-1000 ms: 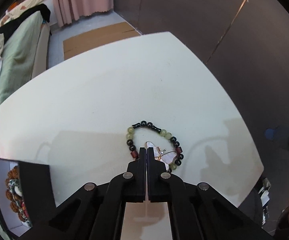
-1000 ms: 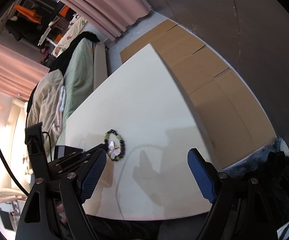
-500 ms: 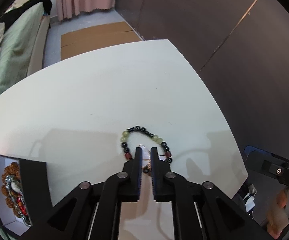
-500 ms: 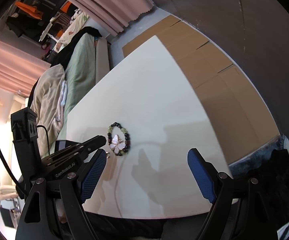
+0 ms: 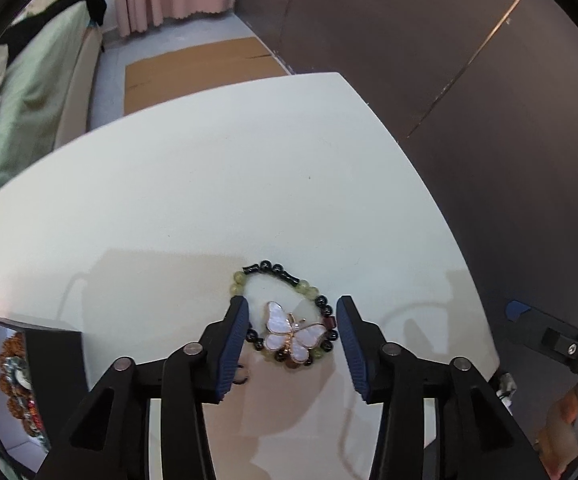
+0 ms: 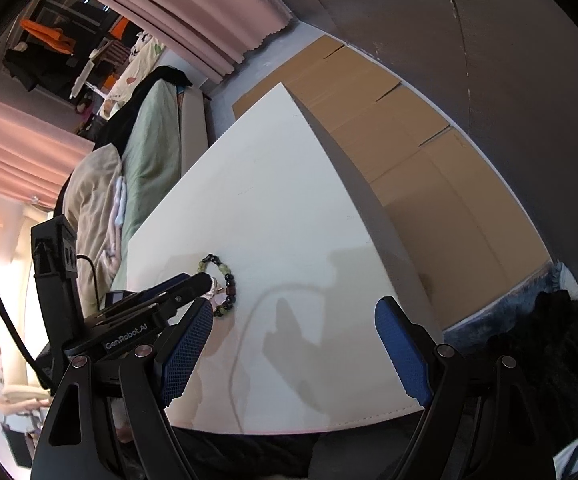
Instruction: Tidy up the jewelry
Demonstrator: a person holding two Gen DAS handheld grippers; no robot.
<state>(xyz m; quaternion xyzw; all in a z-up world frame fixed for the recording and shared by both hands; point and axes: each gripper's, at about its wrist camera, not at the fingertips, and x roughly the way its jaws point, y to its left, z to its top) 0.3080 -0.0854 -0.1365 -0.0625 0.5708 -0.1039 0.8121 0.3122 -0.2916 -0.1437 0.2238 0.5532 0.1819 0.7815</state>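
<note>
A bracelet [image 5: 277, 274] of black, pale green and dark red beads lies on the white table [image 5: 209, 200]. A pearly butterfly brooch [image 5: 291, 332] with a gold rim lies inside the bead ring. My left gripper [image 5: 292, 320] is open, its blue pads on either side of the brooch and bracelet. In the right wrist view the bracelet [image 6: 221, 276] shows beside the left gripper's fingers [image 6: 185, 284]. My right gripper [image 6: 295, 320] is open and empty, above the table's near right part.
A black box [image 5: 29, 380] holding beaded jewelry stands at the table's near left corner. A bed with green bedding [image 5: 29, 92] lies beyond the left edge. Brown cardboard [image 6: 409, 132] covers the floor past the far edge. A dark wall [image 5: 469, 60] runs along the right.
My left gripper was shut over the butterfly brooch; it has opened wide and the brooch now lies uncovered inside the bracelet. The right gripper has barely moved.
</note>
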